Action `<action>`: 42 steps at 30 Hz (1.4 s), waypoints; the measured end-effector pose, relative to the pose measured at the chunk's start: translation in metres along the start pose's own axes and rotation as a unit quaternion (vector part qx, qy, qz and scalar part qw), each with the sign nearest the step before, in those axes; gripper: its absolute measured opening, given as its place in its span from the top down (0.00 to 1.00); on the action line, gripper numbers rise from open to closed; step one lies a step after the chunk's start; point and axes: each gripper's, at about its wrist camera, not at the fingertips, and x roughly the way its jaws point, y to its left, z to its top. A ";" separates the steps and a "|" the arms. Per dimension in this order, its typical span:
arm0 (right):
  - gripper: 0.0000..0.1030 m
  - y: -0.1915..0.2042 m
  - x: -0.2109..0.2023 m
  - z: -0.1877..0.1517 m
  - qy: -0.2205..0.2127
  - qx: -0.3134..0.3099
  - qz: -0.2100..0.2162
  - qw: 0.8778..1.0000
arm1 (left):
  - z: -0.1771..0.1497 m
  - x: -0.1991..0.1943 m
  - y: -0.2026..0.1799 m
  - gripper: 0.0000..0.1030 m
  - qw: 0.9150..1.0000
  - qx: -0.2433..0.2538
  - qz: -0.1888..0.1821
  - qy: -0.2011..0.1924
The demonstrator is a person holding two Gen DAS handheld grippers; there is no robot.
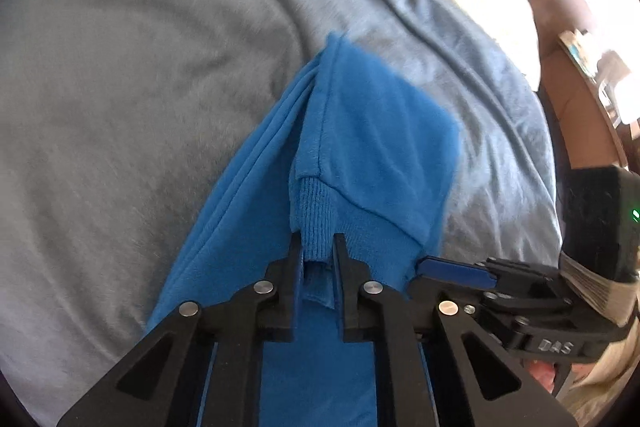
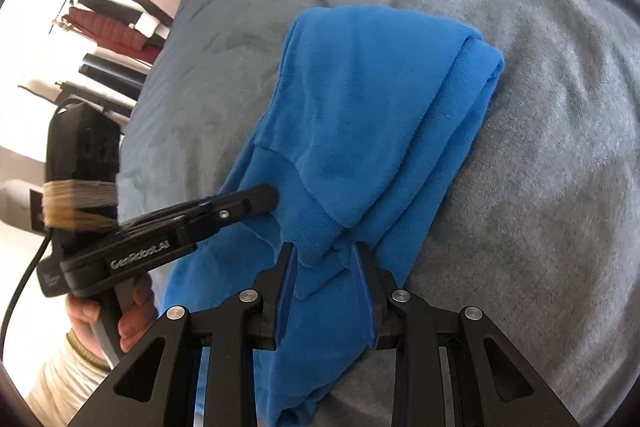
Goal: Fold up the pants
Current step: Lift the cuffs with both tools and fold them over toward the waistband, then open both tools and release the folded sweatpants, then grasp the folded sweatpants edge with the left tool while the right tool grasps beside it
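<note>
Blue pants (image 2: 372,115) folded on grey blanket (image 2: 540,147); left gripper (image 1: 317,247) and right gripper (image 2: 322,253) jaws clamped on ribbed cuffs

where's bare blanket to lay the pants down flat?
Bare grey blanket is widest left of the pants, with more beyond their far fold and on their right. It is crowded at the near cuffs, where the left gripper and right gripper sit side by side.

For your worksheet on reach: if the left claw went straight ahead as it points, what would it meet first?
The left claw would meet the blue pants first: their ribbed cuff already sits between its fingers.
</note>
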 end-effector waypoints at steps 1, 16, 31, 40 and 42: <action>0.71 0.000 -0.002 0.000 -0.001 -0.002 0.000 1.000 | 0.000 -0.004 -0.001 0.87 1.000 0.007 0.008 -0.005; 0.63 -0.003 -0.026 0.010 -0.031 -0.040 -0.052 0.997 | -0.009 -0.004 0.012 0.66 0.995 -0.012 0.090 0.034; 0.49 -0.030 -0.073 0.063 -0.144 0.023 -0.093 0.985 | 0.111 0.003 -0.021 0.52 0.991 0.111 0.078 -0.021; 0.49 -0.052 -0.044 0.076 -0.124 0.058 -0.089 0.987 | 0.142 0.053 -0.011 0.53 0.990 0.134 0.039 0.026; 0.49 -0.052 -0.039 0.078 -0.123 0.055 -0.092 0.987 | 0.144 0.059 -0.006 0.54 0.991 0.127 0.026 0.032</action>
